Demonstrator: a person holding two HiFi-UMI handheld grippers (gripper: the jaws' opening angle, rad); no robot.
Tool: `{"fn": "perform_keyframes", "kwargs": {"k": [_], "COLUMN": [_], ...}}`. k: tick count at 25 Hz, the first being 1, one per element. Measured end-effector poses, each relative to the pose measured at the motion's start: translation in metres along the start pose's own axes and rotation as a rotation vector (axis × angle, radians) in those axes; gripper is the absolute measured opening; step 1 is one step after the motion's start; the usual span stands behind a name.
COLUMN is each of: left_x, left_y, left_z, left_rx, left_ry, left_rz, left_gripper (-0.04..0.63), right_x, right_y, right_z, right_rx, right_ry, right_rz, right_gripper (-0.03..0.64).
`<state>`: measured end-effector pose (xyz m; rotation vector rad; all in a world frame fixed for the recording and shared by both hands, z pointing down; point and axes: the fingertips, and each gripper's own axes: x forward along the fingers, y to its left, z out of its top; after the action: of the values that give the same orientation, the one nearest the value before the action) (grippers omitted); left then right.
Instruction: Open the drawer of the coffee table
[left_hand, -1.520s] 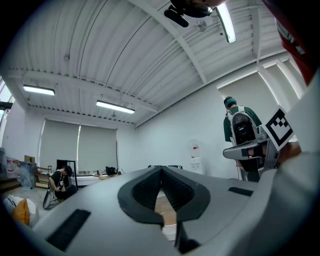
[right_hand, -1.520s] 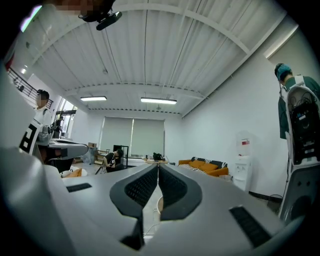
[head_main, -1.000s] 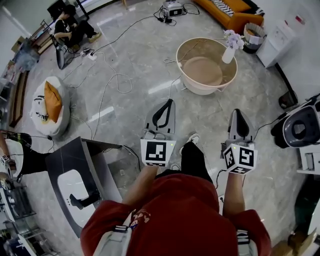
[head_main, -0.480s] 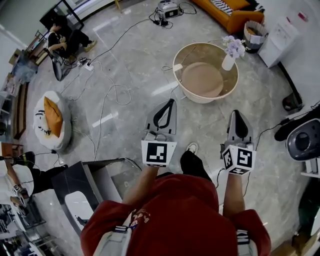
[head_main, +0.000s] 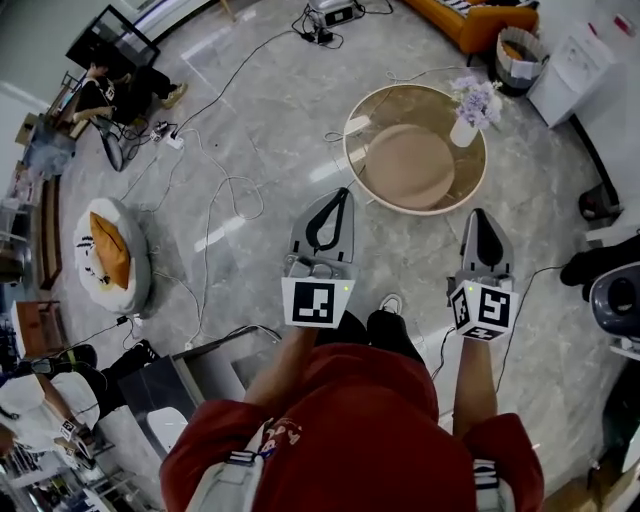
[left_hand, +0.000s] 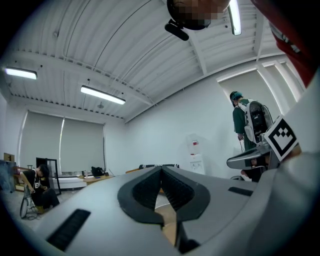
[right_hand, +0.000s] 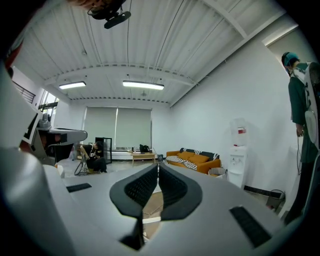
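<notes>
The round coffee table (head_main: 372, 112), with a tan top and a pale rim, stands on the marble floor ahead of me. A white vase of flowers (head_main: 465, 122) sits at its right edge. No drawer shows from this angle. My left gripper (head_main: 341, 193) is held level, its tip just short of the table's near-left rim, jaws closed with nothing between them. My right gripper (head_main: 480, 213) hangs just beyond the table's near-right side, also shut and empty. In the left gripper view (left_hand: 161, 168) and the right gripper view (right_hand: 158, 165) the black pads meet at the tip.
An orange sofa (head_main: 465, 28), a waste basket (head_main: 518, 52) and a white water dispenser (head_main: 575, 68) line the far right. Cables (head_main: 215, 190) trail over the floor at left, near a bean bag (head_main: 112, 255). A dark cabinet (head_main: 185, 385) stands lower left. A person sits far left (head_main: 105, 85).
The coffee table has drawn closer beneath both grippers as I walked toward it. The cabinet and bean bag slid back to the lower left. Both grippers stayed shut.
</notes>
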<state>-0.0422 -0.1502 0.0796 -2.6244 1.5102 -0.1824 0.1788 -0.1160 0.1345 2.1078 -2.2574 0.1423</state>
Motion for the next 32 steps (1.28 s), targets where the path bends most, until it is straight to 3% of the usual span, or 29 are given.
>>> {"fn": "perform_keyframes", "kwargs": {"k": [7, 11, 13, 20, 32], "left_x": [0.047, 0.07, 0.077, 0.081, 0.1], "left_y": [0.03, 0.041, 0.042, 0.021, -0.043], "left_z": [-0.047, -0.074, -0.106, -0.286, -0.64], "left_rx": [-0.001, 0.09, 0.09, 0.003, -0.003], "left_ry": [0.03, -0.096, -0.105, -0.061, -0.102], "left_rz": [-0.064, -0.088, -0.091, -0.122, -0.1], "left_gripper": [0.014, 0.014, 0.014, 0.014, 0.014], "right_x": [0.055, 0.081, 0.09, 0.095, 0.12], "right_y": [0.01, 0.021, 0.026, 0.046, 0.042], "right_z": [-0.037, -0.082, -0.113, -0.269, -0.619], "right_rx": [-0.016, -0.024, -0.02, -0.03, -0.072], "right_ry": [0.032, 0.043, 0.041, 0.083, 0.067], "right_rz": [-0.066, -0.072, -0.076, -0.054, -0.033], "right_gripper": [0.023, 0.023, 0.023, 0.023, 0.023]}}
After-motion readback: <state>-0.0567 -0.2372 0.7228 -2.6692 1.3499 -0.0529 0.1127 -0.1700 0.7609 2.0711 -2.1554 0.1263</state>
